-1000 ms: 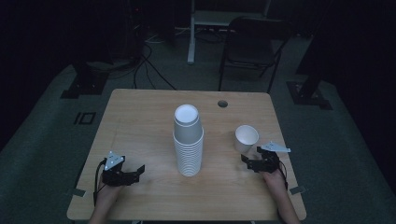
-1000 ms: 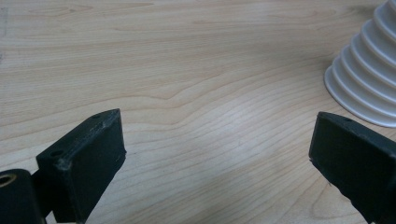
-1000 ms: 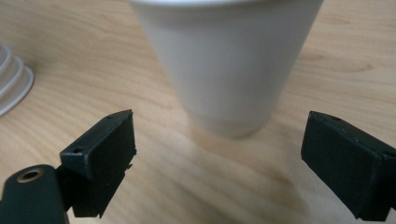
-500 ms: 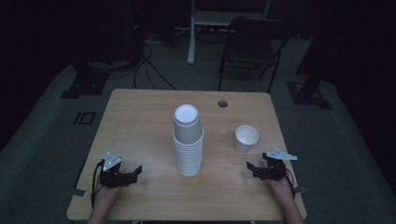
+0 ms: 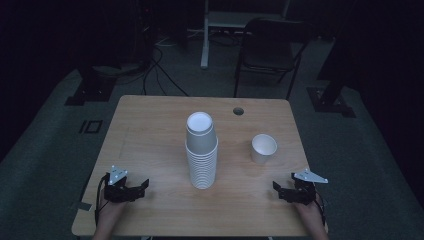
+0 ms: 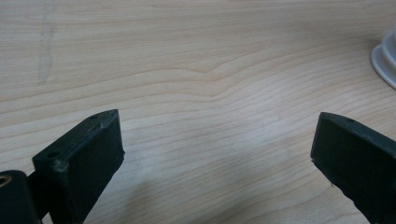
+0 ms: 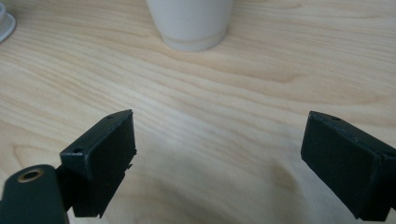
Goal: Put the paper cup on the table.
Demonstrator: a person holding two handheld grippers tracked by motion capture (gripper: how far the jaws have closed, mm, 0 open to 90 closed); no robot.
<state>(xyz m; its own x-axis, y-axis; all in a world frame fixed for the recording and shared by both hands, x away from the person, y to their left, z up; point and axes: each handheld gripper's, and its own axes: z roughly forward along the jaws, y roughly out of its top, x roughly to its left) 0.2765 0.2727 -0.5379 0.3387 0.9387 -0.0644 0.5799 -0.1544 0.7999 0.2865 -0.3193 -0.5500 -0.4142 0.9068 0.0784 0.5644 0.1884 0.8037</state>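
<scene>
A tall stack of white paper cups (image 5: 201,150) stands at the middle of the wooden table (image 5: 150,135). To its right a single white cup (image 5: 263,148) stands upright on its own. My left gripper (image 5: 143,186) rests near the front left edge, open and empty, pointing toward the stack. In the left gripper view the gripper (image 6: 217,135) has bare wood between its jaws, and the stack's base (image 6: 385,60) is at the right edge. My right gripper (image 5: 276,189) lies open near the front right corner. The right gripper (image 7: 219,135) faces the single cup (image 7: 189,23), well short of it.
A round cable hole (image 5: 238,111) sits in the table's far right part. A dark chair (image 5: 270,50) and a desk frame stand behind the table, with cables on the floor at the back left. The stack's base (image 7: 4,25) shows left of the single cup.
My right gripper has drawn back from beside the single cup toward the front right corner, and the cup stays standing. The left gripper has hardly moved.
</scene>
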